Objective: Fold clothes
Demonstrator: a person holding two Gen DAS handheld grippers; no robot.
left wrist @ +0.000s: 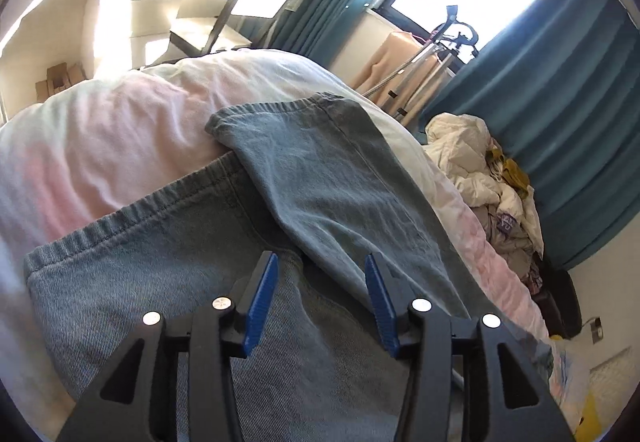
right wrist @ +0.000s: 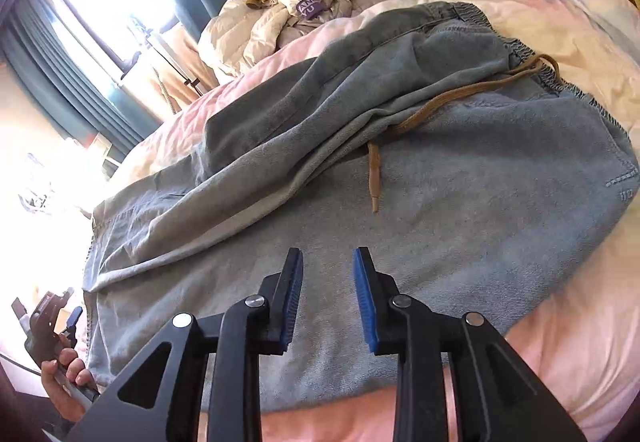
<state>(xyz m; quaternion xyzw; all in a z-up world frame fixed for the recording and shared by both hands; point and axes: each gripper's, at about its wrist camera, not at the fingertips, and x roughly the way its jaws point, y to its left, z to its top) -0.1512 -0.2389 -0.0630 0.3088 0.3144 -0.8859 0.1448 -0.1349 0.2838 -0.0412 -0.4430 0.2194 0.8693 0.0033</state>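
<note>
Left wrist: my left gripper (left wrist: 322, 266) hovers over the denim pants (left wrist: 168, 266) on the bed (left wrist: 100, 130), fingers spread, holding nothing; one leg (left wrist: 320, 170) lies folded across the other. Denim looks heavyish, limp, not slippery, so I judge a hem or waistband pinch best. Right wrist: my right gripper (right wrist: 327, 262) also gapes empty above the seat, drawstring (right wrist: 440, 98) loose near the elastic waistband (right wrist: 532, 58). No containers; unfolded clothes pile (right wrist: 304, 14) beyond.
</note>
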